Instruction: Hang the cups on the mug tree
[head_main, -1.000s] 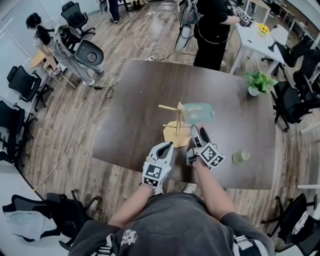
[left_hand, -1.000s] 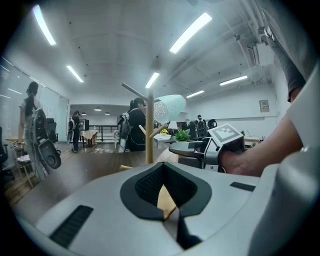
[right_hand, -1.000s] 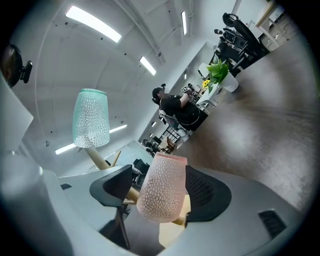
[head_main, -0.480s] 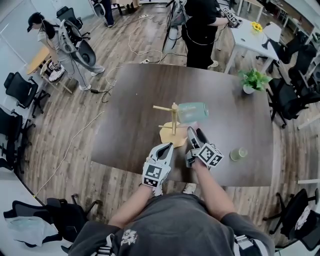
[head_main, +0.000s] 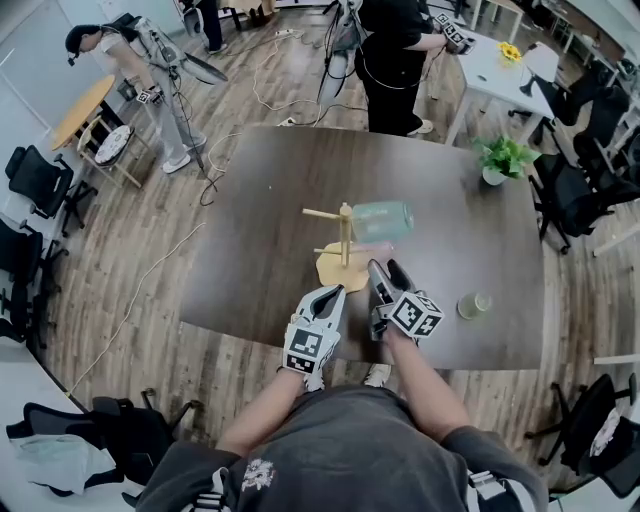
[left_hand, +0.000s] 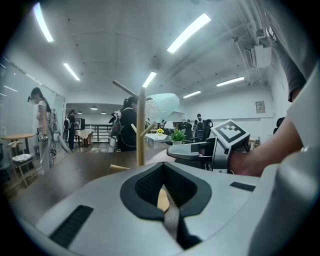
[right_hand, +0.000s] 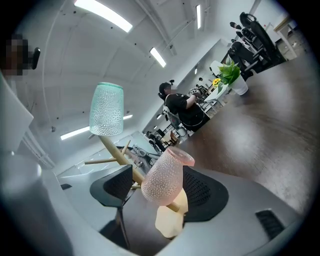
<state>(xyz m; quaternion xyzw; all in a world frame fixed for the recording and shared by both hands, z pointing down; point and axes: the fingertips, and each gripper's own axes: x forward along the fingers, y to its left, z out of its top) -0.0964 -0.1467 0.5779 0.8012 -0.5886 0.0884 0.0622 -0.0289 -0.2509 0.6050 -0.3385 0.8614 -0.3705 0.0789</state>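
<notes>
A wooden mug tree (head_main: 345, 232) stands on the dark table (head_main: 270, 190). A teal cup (head_main: 382, 218) hangs on an upper right peg, and the same teal cup (right_hand: 106, 110) shows high in the right gripper view. Lower down, a pink cup (right_hand: 162, 176) hangs mouth-up on a peg; the pink cup (head_main: 373, 249) is faint in the head view. My right gripper (head_main: 383, 269) sits just short of it, open, its pads (right_hand: 119, 184) apart from the cup. My left gripper (head_main: 335, 294) is shut and holds nothing, near the tree's base (head_main: 335, 270). A green cup (head_main: 473, 305) stands on the table to the right.
A potted plant (head_main: 503, 158) stands at the table's far right corner. A person in black (head_main: 395, 50) is at the far edge, by a white desk (head_main: 500, 70). Office chairs (head_main: 590, 190) ring the table. Cables lie on the wood floor.
My right gripper has drawn back a little from the tree, leaving the pink cup on its peg. The left gripper has stayed put. A person at the far left has walked.
</notes>
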